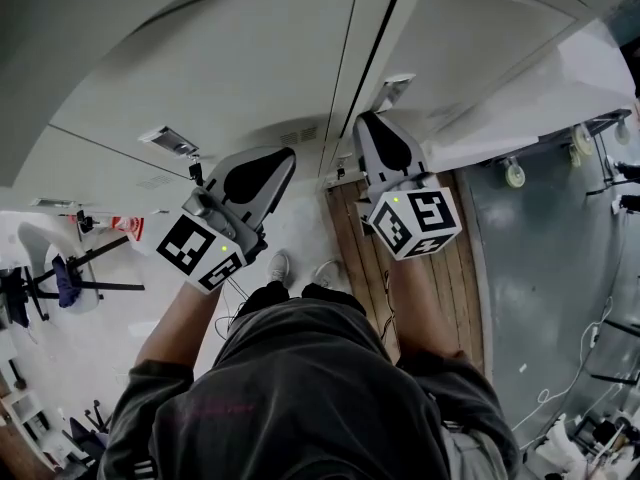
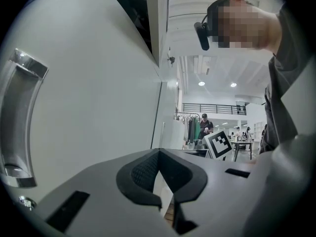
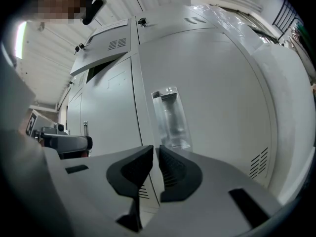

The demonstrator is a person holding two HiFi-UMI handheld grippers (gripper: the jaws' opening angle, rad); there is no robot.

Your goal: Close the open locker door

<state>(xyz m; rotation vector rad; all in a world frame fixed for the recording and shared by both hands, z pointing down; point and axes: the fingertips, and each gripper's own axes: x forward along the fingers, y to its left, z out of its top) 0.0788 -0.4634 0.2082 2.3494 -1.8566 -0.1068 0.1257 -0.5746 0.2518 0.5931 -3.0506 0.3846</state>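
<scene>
White steel lockers (image 1: pixel 480 38) fill the wall in front of the person (image 1: pixel 300 388), who stands on a pale floor (image 1: pixel 90 318) beside a strip of wooden boards (image 1: pixel 350 238). Of the 2 doors within reach, the open locker door (image 1: pixel 220 58) is the left one: in the right gripper view a dark wedge (image 3: pixel 101 65) of the inside shows over its top edge, while the neighbour door (image 3: pixel 217 93) lies flat in its frame. The clear handle (image 2: pixel 19 117) of the open door sits at its left edge, so I judge that the hinges are on the right and the left edge swings. The left gripper (image 2: pixel 159 154) points level at the face of this door, between the clear handle and the far edge, with its jaws closed tip to tip and nothing in them; closed jaws make 1 blunt nose, which suits pushing better than gripping. If the tips already touch the panel I cannot tell. The right gripper (image 3: pixel 156 154) points level at the seam between the 2 doors, lower than the second handle (image 3: pixel 170 117), that of the neighbour door; its jaws stand only a thin slit apart and hold nothing. It seems to wait in reserve. The door looks nearly shut, so a short push on the handle side should be enough.
</scene>
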